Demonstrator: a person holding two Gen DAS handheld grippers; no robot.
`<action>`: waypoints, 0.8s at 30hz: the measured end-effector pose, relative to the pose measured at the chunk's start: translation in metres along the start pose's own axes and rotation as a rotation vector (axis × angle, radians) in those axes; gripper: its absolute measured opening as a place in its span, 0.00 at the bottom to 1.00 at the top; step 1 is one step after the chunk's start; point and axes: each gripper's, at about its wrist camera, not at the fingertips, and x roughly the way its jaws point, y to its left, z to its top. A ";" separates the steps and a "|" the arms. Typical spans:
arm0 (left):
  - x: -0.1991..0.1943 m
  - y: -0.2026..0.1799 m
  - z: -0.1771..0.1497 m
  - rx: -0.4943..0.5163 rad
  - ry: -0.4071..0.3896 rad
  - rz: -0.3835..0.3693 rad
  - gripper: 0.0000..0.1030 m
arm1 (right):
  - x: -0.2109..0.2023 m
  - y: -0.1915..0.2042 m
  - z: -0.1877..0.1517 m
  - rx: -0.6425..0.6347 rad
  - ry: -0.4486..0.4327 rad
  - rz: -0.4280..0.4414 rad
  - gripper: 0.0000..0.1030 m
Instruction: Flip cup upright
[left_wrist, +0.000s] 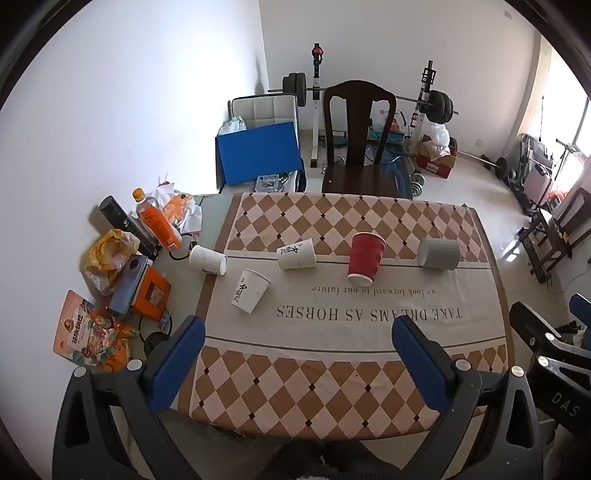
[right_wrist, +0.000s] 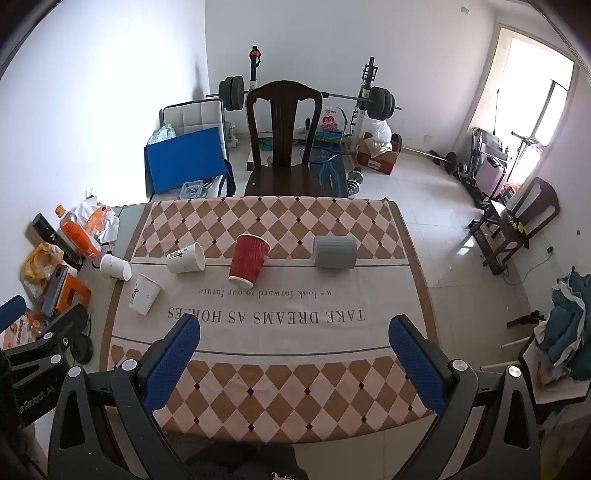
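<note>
Several cups lie tipped over in a row across the checkered tablecloth (left_wrist: 332, 369): a white cup (left_wrist: 207, 260) at the left, a white cup with black lettering (left_wrist: 250, 291), another white lettered cup (left_wrist: 296, 253), a red ribbed cup (left_wrist: 365, 264) and a grey ribbed cup (left_wrist: 439, 253). In the right wrist view they are the red cup (right_wrist: 248, 266), grey cup (right_wrist: 334, 252) and white cups (right_wrist: 185, 258), (right_wrist: 144, 294), (right_wrist: 115, 266). My left gripper (left_wrist: 298, 328) is open and empty above the near table edge. My right gripper (right_wrist: 294, 326) is open and empty too, well short of the cups.
Clutter sits at the table's left side: an orange bottle (left_wrist: 158, 220), a yellow bag (left_wrist: 110, 249), an orange box (left_wrist: 147, 293) and a snack packet (left_wrist: 86, 332). A dark wooden chair (left_wrist: 356, 142) stands behind the table. Weight equipment (left_wrist: 430, 99) is behind it.
</note>
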 end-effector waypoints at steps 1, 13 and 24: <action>0.000 0.000 0.000 -0.001 -0.001 0.003 1.00 | 0.000 0.000 0.000 -0.001 0.000 0.000 1.00; -0.002 -0.001 0.000 0.003 -0.006 0.006 1.00 | 0.001 -0.003 0.003 0.004 -0.006 0.009 1.00; -0.007 -0.003 -0.002 0.000 -0.007 0.004 1.00 | -0.008 -0.008 0.005 0.007 -0.011 0.000 1.00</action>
